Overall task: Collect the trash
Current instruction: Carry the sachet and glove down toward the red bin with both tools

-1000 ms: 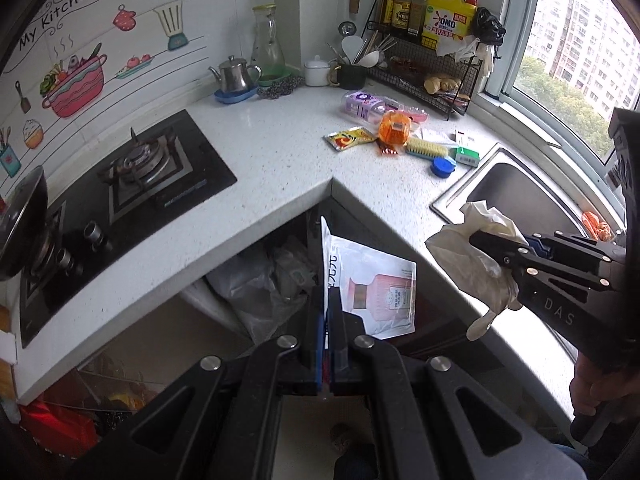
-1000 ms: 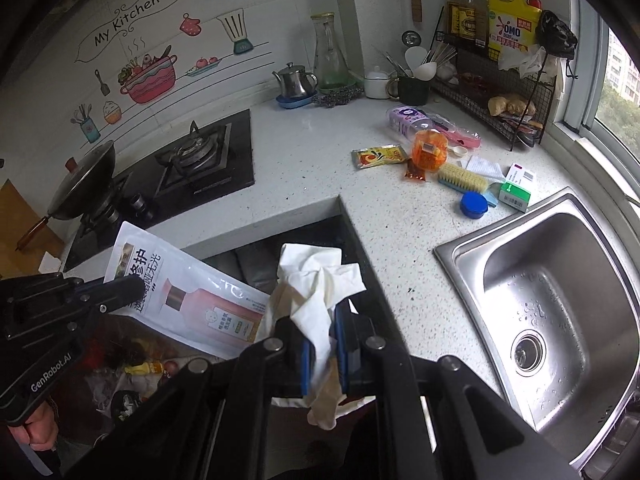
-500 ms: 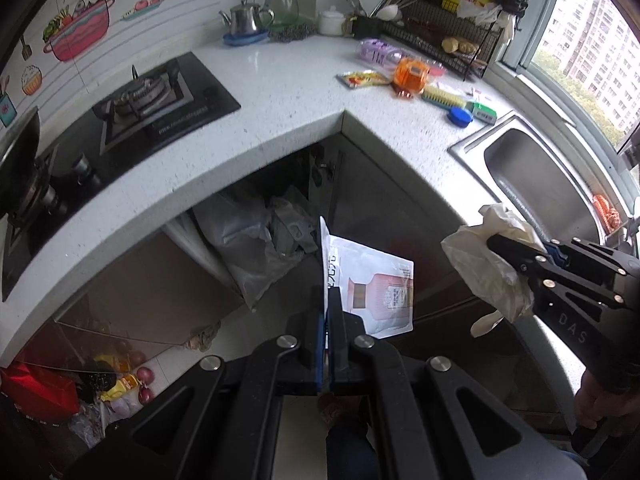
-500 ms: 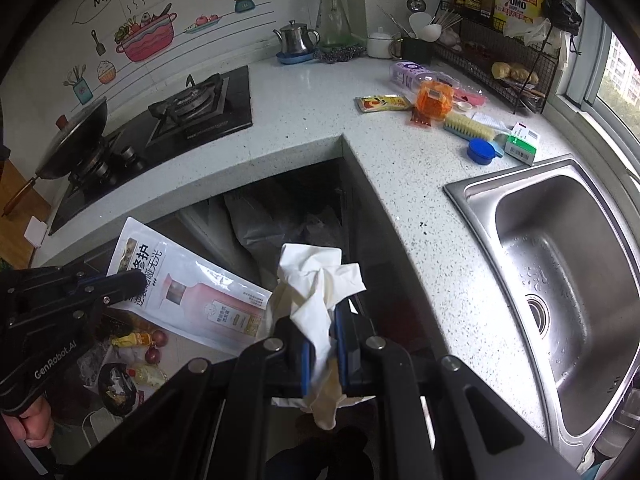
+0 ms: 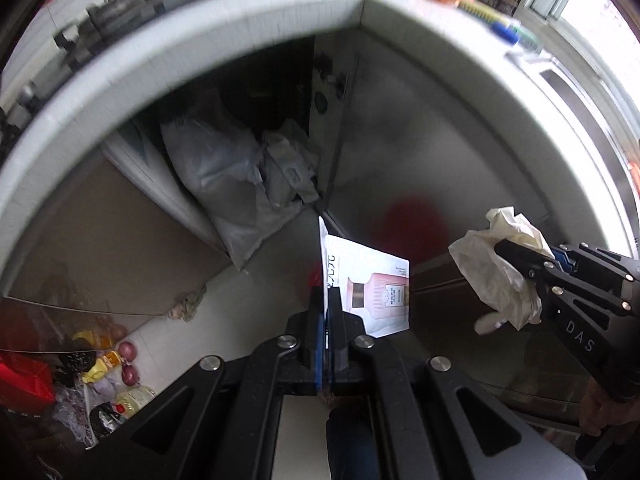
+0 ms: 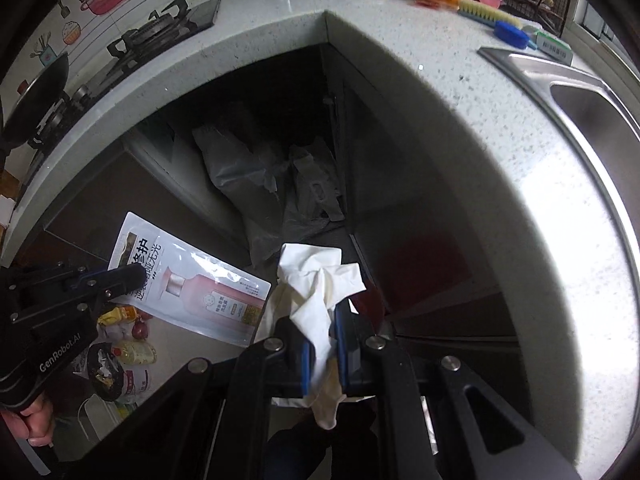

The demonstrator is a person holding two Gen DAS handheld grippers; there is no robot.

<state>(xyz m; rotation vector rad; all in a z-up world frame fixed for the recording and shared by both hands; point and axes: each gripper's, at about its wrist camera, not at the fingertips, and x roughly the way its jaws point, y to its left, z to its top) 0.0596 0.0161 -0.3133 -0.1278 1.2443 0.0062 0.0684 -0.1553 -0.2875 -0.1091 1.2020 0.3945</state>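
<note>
White crumpled tissue (image 6: 316, 280), one piece, is pinched by the right gripper (image 6: 325, 344). One flat pink-and-white refill pouch (image 6: 192, 280) is pinched by the left gripper (image 5: 326, 320). Only the right view, upper right, shows the steel sink (image 6: 592, 100) clearly.

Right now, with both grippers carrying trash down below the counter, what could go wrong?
1. The left gripper pinches the flat white refill pouch with a pink bottle printed on it only at one edge, so it may slip.
2. The crumpled white tissue hangs loosely from the right gripper; a dangling piece might snag or tear off.
</note>
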